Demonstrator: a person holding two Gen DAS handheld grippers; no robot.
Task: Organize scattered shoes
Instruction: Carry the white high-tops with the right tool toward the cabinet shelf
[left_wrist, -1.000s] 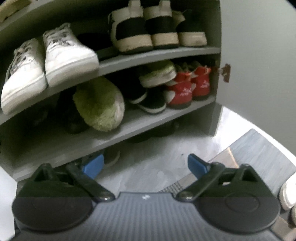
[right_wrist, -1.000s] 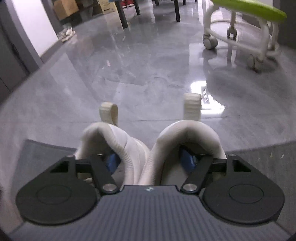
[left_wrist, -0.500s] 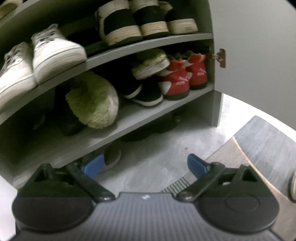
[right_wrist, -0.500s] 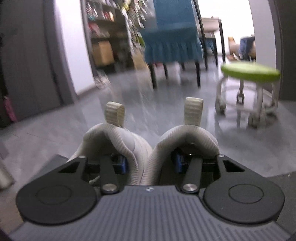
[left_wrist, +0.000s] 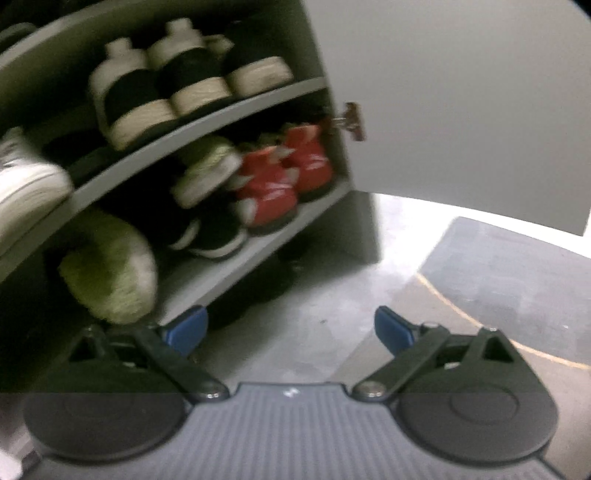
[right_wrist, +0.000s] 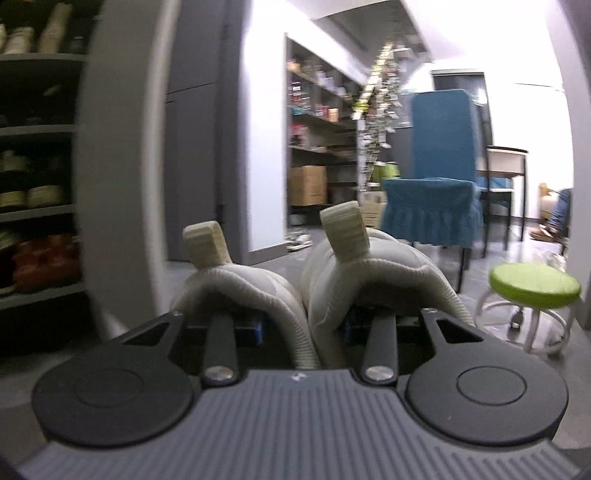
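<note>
My right gripper (right_wrist: 303, 326) is shut on a pair of cream knit sneakers (right_wrist: 325, 280), one finger inside each collar, pinching the two inner walls together. Their heel loops stick up and the pair is lifted off the floor. My left gripper (left_wrist: 290, 328) is open and holds nothing, low over the floor in front of the grey shoe cabinet (left_wrist: 229, 107). Its shelves hold black and beige shoes (left_wrist: 159, 92), red sneakers (left_wrist: 280, 181), a fuzzy green slipper (left_wrist: 110, 273) and a white sneaker (left_wrist: 26, 188).
The open cabinet door (left_wrist: 461, 103) stands at the right of the shelves, and its edge (right_wrist: 118, 166) rises close on the left in the right wrist view. A dark mat (left_wrist: 517, 280) lies on the floor. A green stool (right_wrist: 532, 291) and blue chair (right_wrist: 439, 192) stand beyond.
My right gripper has lifted the sneakers off the mat and swung left toward the cabinet, which now shows at the left. My left gripper has drifted right along the shelves, still open.
</note>
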